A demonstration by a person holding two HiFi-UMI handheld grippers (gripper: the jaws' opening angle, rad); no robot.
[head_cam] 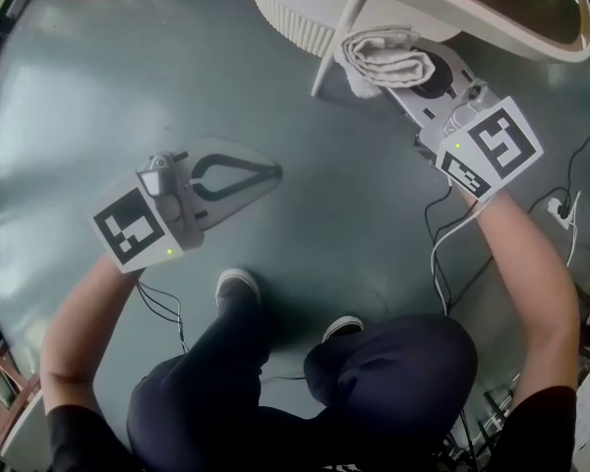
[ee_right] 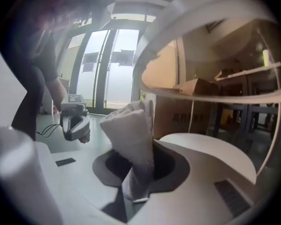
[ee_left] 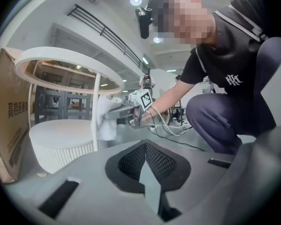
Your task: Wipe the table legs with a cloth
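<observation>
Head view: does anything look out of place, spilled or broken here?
Nothing spilled or broken. The crumpled white cloth, clamped in the right gripper, sits against the thin white table leg. Only loose cables trail across the grey floor.

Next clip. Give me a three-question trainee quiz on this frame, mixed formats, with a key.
1. True or false: the left gripper holds the cloth.
2. The right gripper holds the cloth up to: A) the white table leg; B) the person's shoe; C) a floor cable.
3. Short answer: are the left gripper's fingers together or apart?

Key: 1 false, since the cloth is clamped in the right gripper and the left one is empty; 2 A; 3 together.
</observation>
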